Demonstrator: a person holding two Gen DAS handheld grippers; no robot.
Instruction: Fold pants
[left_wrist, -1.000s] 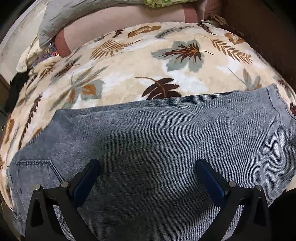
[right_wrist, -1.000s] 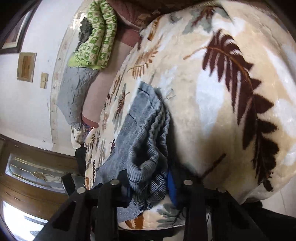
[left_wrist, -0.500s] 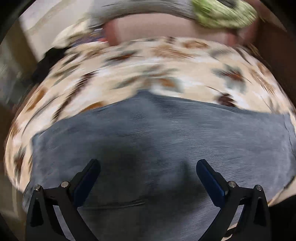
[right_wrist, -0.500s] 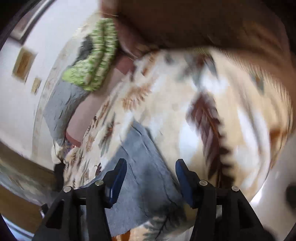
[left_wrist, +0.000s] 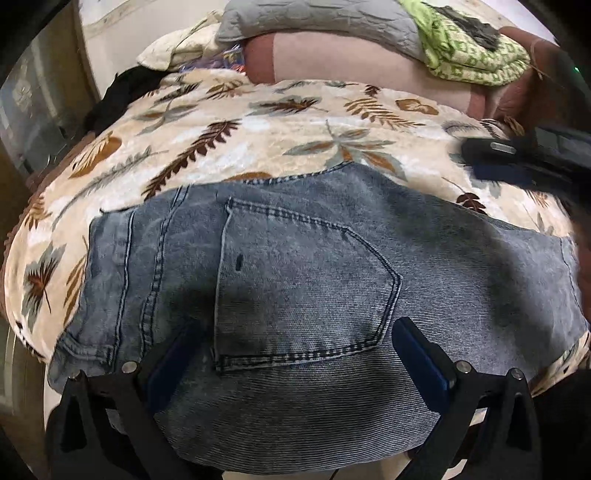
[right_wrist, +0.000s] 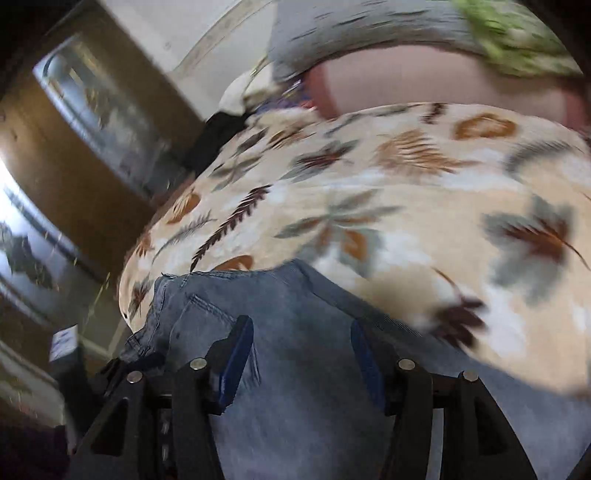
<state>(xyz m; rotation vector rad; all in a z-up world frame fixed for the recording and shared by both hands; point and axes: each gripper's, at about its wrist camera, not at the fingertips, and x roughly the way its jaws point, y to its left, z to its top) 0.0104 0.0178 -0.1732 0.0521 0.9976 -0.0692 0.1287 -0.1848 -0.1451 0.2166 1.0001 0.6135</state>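
The jeans (left_wrist: 317, 295) lie folded flat on the bed, on a leaf-print blanket (left_wrist: 258, 136), along its near edge. Their back pocket (left_wrist: 295, 288) faces up, and the waistband end lies toward the bed's left side.

The left gripper (left_wrist: 299, 365) hangs over the near part of the jeans with its blue-padded fingers (left_wrist: 421, 365) spread wide, one on either side of the pocket's lower end, holding nothing. Whether the pads touch the denim cannot be told.

The right gripper (right_wrist: 301, 363) is also over the jeans, toward their right end; its view is blurred. Its fingers (right_wrist: 236, 362) stand apart with a moderate gap, and nothing is between them except the denim underneath. In the left view it shows as a dark shape (left_wrist: 524, 158) over the blanket at the far right, above the far edge of the jeans.

At the far edge of the bed lie a pink bolster (left_wrist: 354, 59), a grey quilted pillow (left_wrist: 317, 18) and a green patterned cloth (left_wrist: 469, 51). A black garment (left_wrist: 125, 92) sits at the bed's far left corner.
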